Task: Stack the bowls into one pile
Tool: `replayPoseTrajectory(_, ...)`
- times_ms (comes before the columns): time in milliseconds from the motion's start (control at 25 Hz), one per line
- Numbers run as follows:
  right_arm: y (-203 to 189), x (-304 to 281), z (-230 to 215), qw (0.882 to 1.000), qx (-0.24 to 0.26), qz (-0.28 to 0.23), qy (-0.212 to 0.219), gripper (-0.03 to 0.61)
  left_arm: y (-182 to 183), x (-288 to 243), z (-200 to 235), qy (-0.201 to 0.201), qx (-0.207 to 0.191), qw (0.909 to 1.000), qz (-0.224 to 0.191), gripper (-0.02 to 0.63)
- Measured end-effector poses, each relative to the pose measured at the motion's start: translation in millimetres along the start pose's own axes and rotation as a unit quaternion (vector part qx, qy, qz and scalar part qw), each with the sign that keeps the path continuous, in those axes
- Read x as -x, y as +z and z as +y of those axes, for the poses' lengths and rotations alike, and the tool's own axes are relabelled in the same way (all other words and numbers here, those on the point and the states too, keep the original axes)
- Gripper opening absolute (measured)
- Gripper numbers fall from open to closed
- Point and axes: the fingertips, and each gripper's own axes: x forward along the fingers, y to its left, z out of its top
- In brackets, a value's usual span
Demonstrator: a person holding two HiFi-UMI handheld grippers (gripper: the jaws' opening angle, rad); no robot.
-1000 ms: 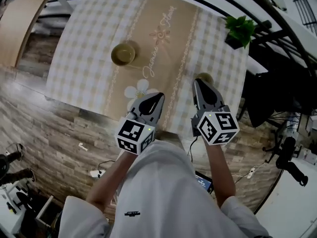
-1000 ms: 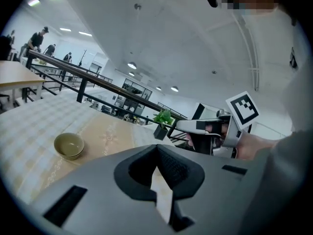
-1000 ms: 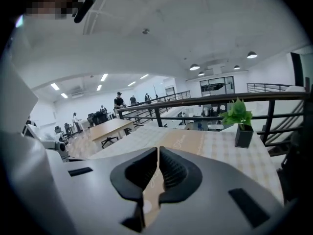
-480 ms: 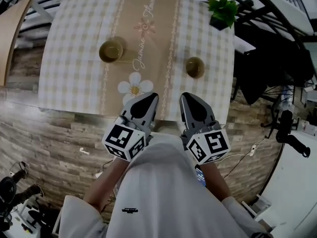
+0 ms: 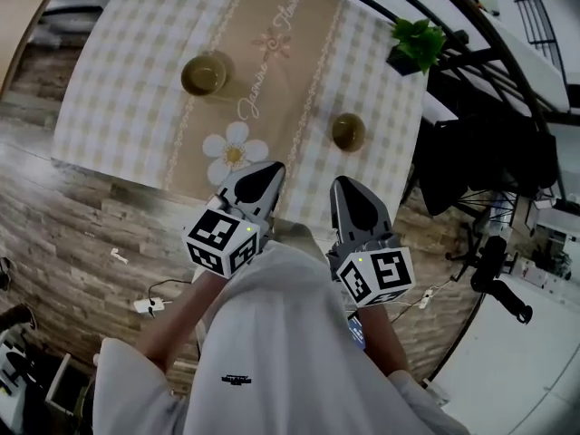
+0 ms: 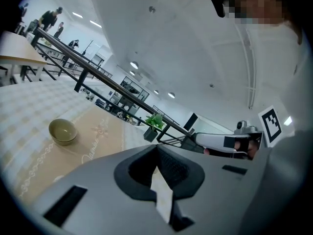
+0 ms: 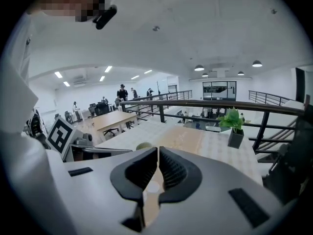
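Observation:
Two olive bowls stand apart on the checked tablecloth (image 5: 118, 107). The larger bowl (image 5: 204, 74) is at the far left, also seen in the left gripper view (image 6: 62, 131). The smaller bowl (image 5: 348, 131) is nearer, on the right, and its rim peeks over the jaws in the right gripper view (image 7: 144, 145). My left gripper (image 5: 269, 169) hovers over the table's near edge, shut and empty (image 6: 157, 148). My right gripper (image 5: 343, 186) hangs just short of the smaller bowl, shut with nothing in it (image 7: 158, 149).
A potted plant (image 5: 414, 45) stands at the table's far right corner, by a black railing (image 5: 471, 25). The floor (image 5: 54, 234) below the near edge is wood planks with cables. A dark chair (image 5: 462, 161) sits to the right.
Both grippers have drawn back toward my body. The right one, whose tip was at the smaller bowl a second ago, now has a gap before it. The bowls stayed put.

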Motion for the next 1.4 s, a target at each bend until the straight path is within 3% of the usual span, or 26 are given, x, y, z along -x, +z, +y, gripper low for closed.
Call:
replayPoseTrajectory(400, -30, 40, -97, 0.995, 0.026, 0.018, 0.093, 0.039, -33, -60, -78, 0.069, -0.017, 0.9974, -0.016, 0.017)
replayPoseTrajectory(640, -44, 60, -153, 0.987, 0.064, 0.026, 0.143, 0.040, -61, -105, -111, 0.120, -0.002, 0.9922, -0.035, 0.017)
replayPoseTrajectory(800, -62, 60, -182, 0.986, 0.067, 0.033, 0.148, 0.040, -73, -116, -129, 0.140, 0.008, 0.9893, -0.040, 0.017)
replayPoseTrajectory(1000, -77, 30, -207, 0.982, 0.076, 0.063, 0.164, 0.040, -72, -136, -122, 0.153, 0.024, 0.9875, -0.031, 0.017)
replayPoseTrajectory(1400, -104, -25, -230, 0.983, 0.093, 0.089, 0.129, 0.040, -90, -153, -98, 0.159, 0.018, 0.9870, -0.015, 0.017)
